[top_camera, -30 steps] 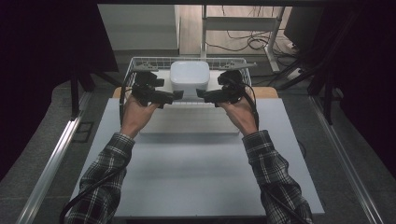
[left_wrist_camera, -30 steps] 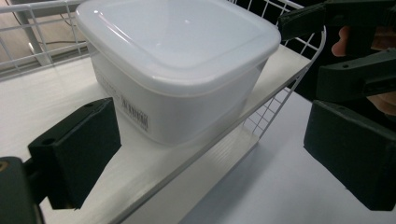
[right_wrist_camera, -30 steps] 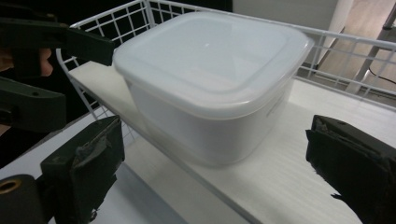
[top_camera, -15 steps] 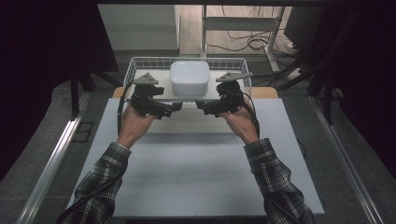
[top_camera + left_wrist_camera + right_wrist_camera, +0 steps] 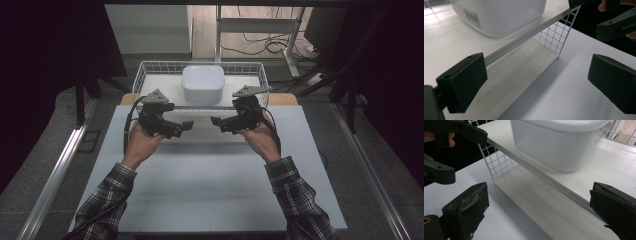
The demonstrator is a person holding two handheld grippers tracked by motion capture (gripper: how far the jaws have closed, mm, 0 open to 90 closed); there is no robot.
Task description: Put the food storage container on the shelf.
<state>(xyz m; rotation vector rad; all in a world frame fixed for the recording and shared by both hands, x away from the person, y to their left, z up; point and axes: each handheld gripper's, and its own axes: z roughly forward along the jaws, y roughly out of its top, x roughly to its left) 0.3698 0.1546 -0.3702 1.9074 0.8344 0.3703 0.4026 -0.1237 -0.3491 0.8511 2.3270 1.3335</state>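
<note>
White container (image 5: 203, 84) sits in wire basket (image 5: 145, 70) on counter (image 5: 210, 190); left claw (image 5: 186, 125) and right claw (image 5: 216, 121) both open, empty, just in front.

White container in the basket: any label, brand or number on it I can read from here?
Barcode sticker on the white container: bars and small print beside them, too blurred to read.
No other text, brand or number is readable on the wire basket or elsewhere.
</note>
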